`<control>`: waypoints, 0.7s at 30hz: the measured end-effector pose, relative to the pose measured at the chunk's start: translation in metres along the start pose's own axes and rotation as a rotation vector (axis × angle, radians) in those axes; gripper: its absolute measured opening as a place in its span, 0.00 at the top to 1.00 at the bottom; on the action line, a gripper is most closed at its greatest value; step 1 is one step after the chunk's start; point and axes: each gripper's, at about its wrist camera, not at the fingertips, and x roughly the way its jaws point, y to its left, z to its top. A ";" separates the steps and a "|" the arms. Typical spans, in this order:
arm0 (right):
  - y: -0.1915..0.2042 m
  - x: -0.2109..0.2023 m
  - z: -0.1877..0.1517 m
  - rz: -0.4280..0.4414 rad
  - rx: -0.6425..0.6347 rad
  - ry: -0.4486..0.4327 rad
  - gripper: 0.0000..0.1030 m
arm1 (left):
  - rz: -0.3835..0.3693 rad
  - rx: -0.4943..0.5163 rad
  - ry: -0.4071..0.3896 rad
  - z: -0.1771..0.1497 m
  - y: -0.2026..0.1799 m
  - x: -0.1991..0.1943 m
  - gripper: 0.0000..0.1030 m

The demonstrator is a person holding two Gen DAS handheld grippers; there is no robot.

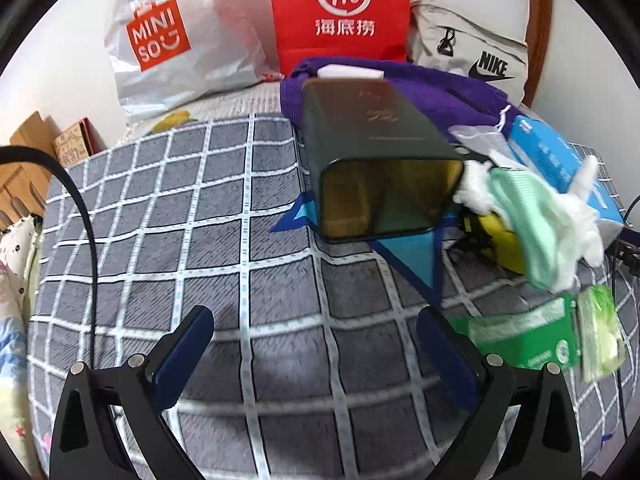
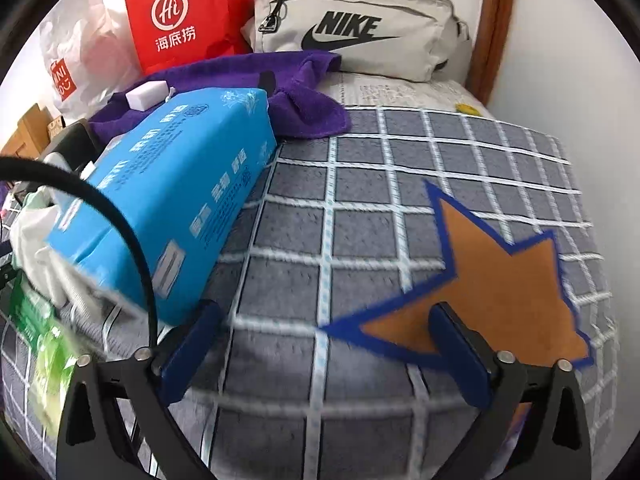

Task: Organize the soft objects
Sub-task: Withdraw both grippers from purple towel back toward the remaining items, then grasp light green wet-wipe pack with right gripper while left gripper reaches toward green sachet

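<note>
Counting on the grey white-checked plush blanket (image 2: 360, 184): one purple terry towel (image 2: 304, 108), one blue plastic-wrapped tissue pack (image 2: 180, 184), one mint-and-white cloth bundle (image 1: 532, 216), one dark rectangular tin (image 1: 380, 160), one green packet (image 1: 524, 336) and one orange felt star (image 2: 504, 280). Left gripper (image 1: 314, 340) and right gripper (image 2: 324, 336) are spread apart, holding nothing. Three bags line the white wall.

The checked blanket (image 1: 208, 216) looks like fuzzy matt cloth. The dark box (image 1: 372, 152) has a smooth, glossy shell. The purple towel (image 2: 308, 108) is soft terry. The blue tissue pack (image 2: 192, 184) wears shiny plastic film; the star (image 2: 500, 284) looks matt felt.
</note>
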 end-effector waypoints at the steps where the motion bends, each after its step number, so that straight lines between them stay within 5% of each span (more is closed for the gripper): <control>1: 0.002 -0.010 -0.003 -0.012 0.005 -0.010 0.04 | -0.017 0.000 -0.010 -0.001 -0.003 -0.008 0.01; 9: 0.075 -0.099 -0.035 0.163 -0.124 -0.159 0.04 | -0.112 -0.027 -0.082 -0.005 -0.028 -0.049 0.01; 14: 0.117 -0.100 -0.053 0.168 -0.213 -0.148 0.04 | -0.153 -0.044 -0.113 -0.006 -0.033 -0.068 0.01; 21: 0.125 -0.102 -0.062 0.248 -0.159 -0.130 0.04 | -0.200 -0.100 -0.120 -0.006 -0.024 -0.078 0.00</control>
